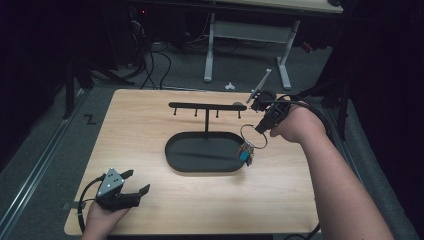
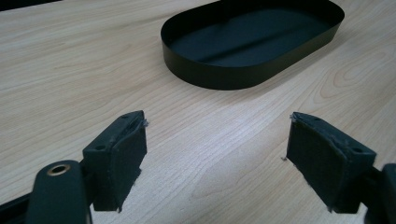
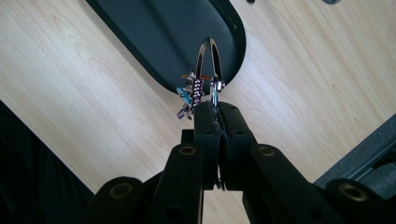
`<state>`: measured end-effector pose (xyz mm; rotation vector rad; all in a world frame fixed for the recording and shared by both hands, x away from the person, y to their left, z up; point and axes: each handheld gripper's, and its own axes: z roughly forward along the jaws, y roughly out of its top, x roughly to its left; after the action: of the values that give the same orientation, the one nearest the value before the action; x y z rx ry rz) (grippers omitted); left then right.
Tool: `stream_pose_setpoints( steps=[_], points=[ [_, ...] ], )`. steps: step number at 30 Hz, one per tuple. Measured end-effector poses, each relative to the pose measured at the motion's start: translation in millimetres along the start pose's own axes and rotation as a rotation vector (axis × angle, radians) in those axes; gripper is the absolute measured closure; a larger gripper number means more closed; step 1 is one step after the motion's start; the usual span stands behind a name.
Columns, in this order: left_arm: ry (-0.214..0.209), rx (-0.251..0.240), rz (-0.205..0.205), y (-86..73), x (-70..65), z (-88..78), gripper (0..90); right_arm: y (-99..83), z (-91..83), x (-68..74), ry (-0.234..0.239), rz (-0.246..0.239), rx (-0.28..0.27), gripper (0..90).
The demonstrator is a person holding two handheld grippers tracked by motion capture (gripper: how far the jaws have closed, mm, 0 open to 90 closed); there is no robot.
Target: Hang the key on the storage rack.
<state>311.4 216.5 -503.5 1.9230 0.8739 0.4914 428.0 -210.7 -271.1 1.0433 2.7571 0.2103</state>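
A black stand with an oval tray base (image 1: 185,161) and a hook bar (image 1: 200,106) on a post stands mid-table. My right gripper (image 1: 260,128) is shut on a metal key ring (image 1: 247,131) whose colourful charms (image 1: 245,152) dangle just past the tray's right end. In the right gripper view the key ring (image 3: 208,60) sticks out from the closed right gripper (image 3: 217,108), above the tray base (image 3: 154,32). My left gripper (image 1: 137,182) rests at the near left corner, open and empty. The left gripper view shows its pads (image 2: 126,154) wide apart over bare wood, facing the tray (image 2: 215,77).
The wooden table (image 1: 150,200) has its edges close to both hands. Behind it on the grey floor stand a white desk frame (image 1: 247,37) and loose cables (image 1: 155,60). A metal rail (image 1: 35,170) runs along the left.
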Motion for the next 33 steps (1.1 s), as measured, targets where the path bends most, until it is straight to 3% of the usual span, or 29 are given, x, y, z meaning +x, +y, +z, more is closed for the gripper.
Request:
stream_pose_setpoints(
  steps=[6,13,21,33],
  points=[
    [0.017,-0.006,-0.017,-4.3,3.0,-7.7,20.5,11.9,-1.0,-3.2,0.01,-0.011,-0.013,87.7],
    [0.046,-0.007,-0.048,-11.4,7.0,-18.1,20.5,25.4,8.0,-14.3,0.031,-0.004,-0.024,87.7],
    [0.066,-0.009,-0.055,-14.6,8.8,-24.4,20.5,36.9,17.1,-26.7,0.035,0.002,-0.031,87.7],
    [0.057,-0.003,-0.044,-13.6,6.7,-21.8,20.5,37.4,28.6,-42.6,0.043,0.066,-0.02,87.8]
  ],
)
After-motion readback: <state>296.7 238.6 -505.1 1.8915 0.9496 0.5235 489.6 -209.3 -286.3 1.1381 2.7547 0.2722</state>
